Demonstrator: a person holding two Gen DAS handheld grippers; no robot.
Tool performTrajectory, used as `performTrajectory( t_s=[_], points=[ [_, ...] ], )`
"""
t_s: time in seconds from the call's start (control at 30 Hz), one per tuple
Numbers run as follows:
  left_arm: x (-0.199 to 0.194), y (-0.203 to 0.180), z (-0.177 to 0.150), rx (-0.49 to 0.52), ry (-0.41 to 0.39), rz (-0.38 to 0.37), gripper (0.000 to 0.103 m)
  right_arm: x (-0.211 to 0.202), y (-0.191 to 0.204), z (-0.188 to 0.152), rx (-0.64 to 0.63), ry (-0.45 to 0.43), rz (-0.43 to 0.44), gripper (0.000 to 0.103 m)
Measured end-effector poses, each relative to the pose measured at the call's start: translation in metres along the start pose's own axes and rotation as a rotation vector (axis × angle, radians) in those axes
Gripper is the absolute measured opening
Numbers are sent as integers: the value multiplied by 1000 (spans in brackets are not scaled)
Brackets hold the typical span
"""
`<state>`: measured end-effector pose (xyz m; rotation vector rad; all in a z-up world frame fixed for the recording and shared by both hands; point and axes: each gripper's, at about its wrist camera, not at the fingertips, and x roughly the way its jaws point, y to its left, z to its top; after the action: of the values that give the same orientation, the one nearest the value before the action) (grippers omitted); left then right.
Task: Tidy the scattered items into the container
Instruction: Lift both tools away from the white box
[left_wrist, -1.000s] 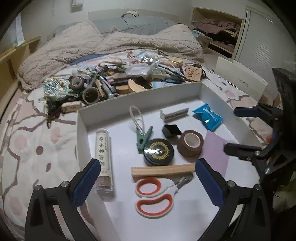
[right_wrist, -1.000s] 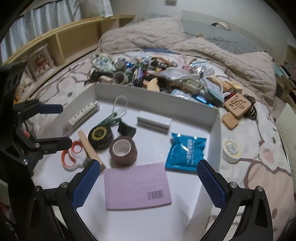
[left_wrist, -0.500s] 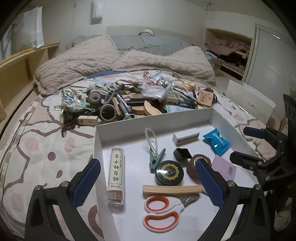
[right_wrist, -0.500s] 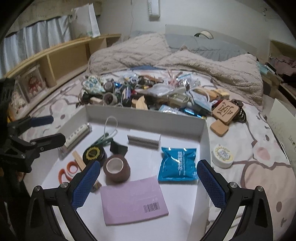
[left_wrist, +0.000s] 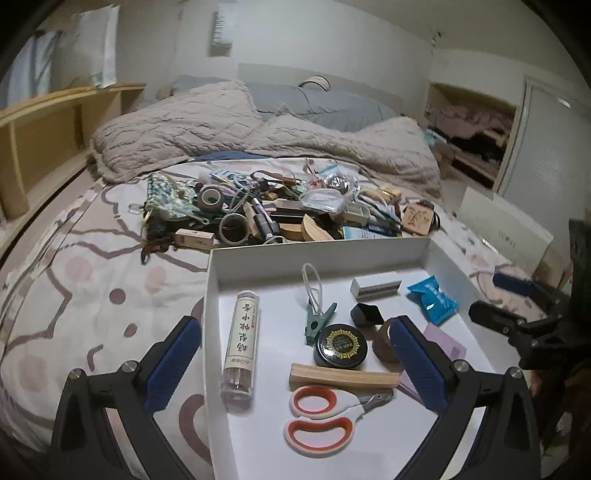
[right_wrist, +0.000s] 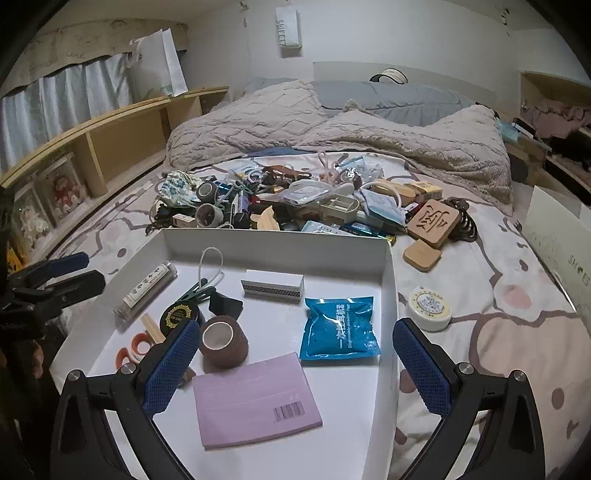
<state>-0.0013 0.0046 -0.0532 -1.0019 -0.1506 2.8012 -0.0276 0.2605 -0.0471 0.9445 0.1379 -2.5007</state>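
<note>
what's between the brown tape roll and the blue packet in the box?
Nothing: in the right wrist view, bare white box floor separates the brown tape roll from the blue packet.

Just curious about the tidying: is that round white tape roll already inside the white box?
No, the round white tape roll lies on the bedsheet just outside the white box's right wall.

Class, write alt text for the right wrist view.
An open right gripper hangs over a white box on a bed, which holds a purple pad, blue packet and brown tape roll. More clutter is piled behind it.
</note>
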Motion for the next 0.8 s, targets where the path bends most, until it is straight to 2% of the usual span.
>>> performTrajectory(
  t_s=[0.5,0.8],
  points=[
    [-2,16,0,-49,-17,24,103,-3,3,4,-7,-10,-2,103],
    [-7,43,1,-95,-25,102,103,-9,-36,14,77,-17,-54,103]
  ],
)
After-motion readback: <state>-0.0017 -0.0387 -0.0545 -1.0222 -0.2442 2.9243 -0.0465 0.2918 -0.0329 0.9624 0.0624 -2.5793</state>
